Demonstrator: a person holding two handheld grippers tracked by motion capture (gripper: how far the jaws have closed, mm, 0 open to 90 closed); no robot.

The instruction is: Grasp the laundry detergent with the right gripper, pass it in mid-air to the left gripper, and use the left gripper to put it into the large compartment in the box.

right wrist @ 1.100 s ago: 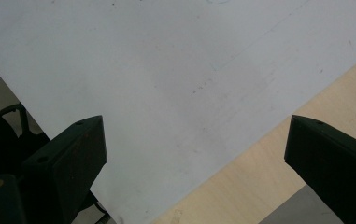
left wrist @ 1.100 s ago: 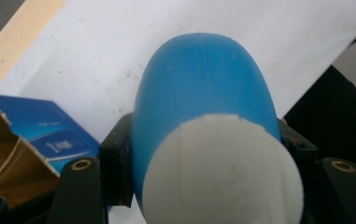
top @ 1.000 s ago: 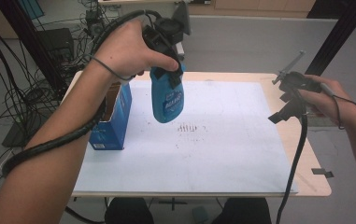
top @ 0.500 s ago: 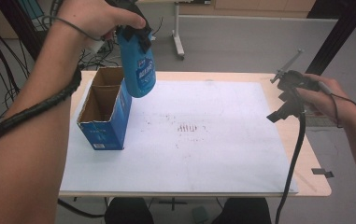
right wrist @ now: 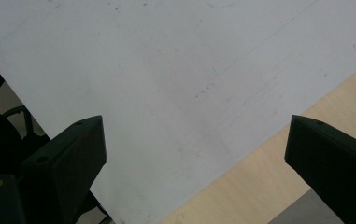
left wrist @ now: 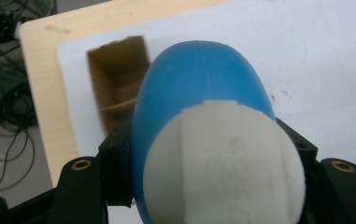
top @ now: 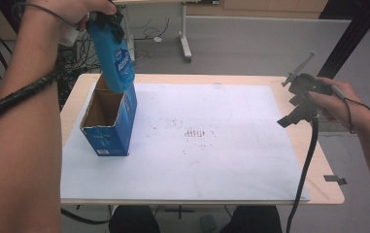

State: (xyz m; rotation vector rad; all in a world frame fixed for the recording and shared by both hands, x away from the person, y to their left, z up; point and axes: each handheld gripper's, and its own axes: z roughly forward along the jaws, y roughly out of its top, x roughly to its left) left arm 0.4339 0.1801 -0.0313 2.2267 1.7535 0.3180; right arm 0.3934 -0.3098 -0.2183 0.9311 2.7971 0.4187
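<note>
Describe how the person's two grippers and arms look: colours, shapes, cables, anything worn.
Both grippers are black. The right gripper has angular wedge-shaped jaws, a thin grey rod sticking up from its top, and a thick black cable trailing down off the table edge. The left gripper has black jaw blocks with brass-coloured screw inserts; a ribbed black cable runs along the forearm. Both forearms are bare, no sleeves showing.

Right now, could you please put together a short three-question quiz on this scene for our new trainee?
1. True or false: the left gripper is shut on the blue bottle.
2. Which way does the open blue box face: A) opening up, B) opening sideways, C) flattened?
3. What covers most of the wooden table?

Key
1. True.
2. A.
3. A white sheet; the right gripper hovers open at its edge.
</note>
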